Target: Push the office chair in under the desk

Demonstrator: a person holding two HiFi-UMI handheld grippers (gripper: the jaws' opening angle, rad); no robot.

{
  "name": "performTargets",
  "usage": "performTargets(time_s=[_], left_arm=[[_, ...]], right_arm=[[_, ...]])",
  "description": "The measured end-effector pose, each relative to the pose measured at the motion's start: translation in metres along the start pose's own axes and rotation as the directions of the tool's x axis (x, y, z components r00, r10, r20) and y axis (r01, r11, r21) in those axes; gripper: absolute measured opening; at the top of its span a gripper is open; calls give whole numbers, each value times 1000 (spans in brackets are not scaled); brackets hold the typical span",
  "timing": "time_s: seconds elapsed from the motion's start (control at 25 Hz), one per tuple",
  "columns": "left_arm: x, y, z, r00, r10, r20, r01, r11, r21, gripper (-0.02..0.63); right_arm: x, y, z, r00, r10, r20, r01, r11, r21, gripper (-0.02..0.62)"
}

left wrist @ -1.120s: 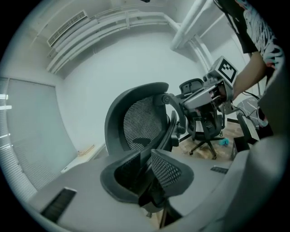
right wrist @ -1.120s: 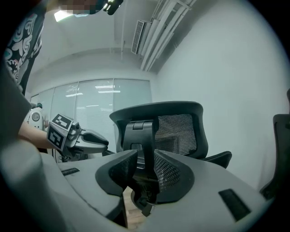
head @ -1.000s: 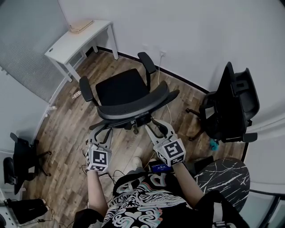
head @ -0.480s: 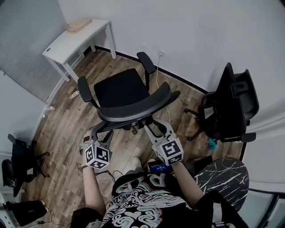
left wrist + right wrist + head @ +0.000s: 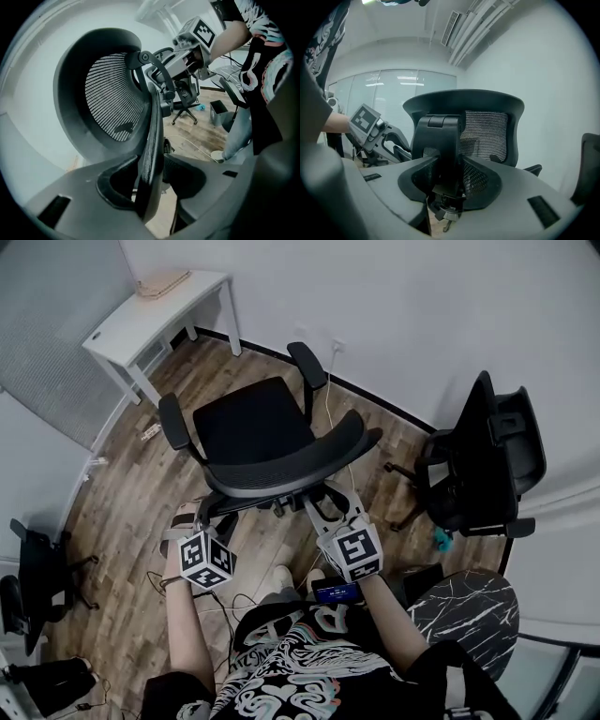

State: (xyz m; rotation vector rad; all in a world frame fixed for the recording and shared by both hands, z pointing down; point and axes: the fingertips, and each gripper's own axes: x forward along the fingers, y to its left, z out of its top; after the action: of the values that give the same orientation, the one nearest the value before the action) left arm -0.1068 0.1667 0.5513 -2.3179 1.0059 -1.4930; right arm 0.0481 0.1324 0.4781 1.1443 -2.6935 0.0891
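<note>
Where it is: the office chair (image 5: 253, 423) stands on the wooden floor right in front of you. It is well apart from the white desk (image 5: 155, 310) in the far left corner, and no part of it is under the desk yet.
Left tool: your left tool (image 5: 211, 514) has just been opening. The thin rim of the backrest (image 5: 300, 465) runs between its jaws, but the pads do not look pressed on it.
Right tool: your right tool (image 5: 330, 501) looks clamped on the black spine (image 5: 440, 140) behind the mesh.
Handling: expect a heavy, stiff frame that probably rolls and swivels easily. The mesh will give, so don't push on it.
Where to hold: take the hard rim and the spine, one on each side, so the seat doesn't spin as you push.
Facing: the backrest is toward you and the seat front points away, at the wall just right of the desk. You will likely need to steer it left.
Long axis: the backrest's width runs from lower left to upper right in the head view, and the back-to-front line crosses it.
</note>
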Motion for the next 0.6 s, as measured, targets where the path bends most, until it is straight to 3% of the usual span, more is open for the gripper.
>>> performTargets(time_s=[0.28, 0.48, 0.6], left_arm=[[12, -11, -5, 991, -96, -89, 103, 991, 85, 175], [16, -12, -5, 992, -100, -71, 107, 990, 95, 157], [16, -11, 0, 994, -101, -49, 105, 991, 80, 155]], right_arm=[[6, -4, 2, 1000, -22, 8, 22, 1000, 2, 112], [12, -6, 2, 999, -38, 12, 38, 999, 3, 90], [16, -7, 3, 999, -44, 26, 43, 999, 23, 46]])
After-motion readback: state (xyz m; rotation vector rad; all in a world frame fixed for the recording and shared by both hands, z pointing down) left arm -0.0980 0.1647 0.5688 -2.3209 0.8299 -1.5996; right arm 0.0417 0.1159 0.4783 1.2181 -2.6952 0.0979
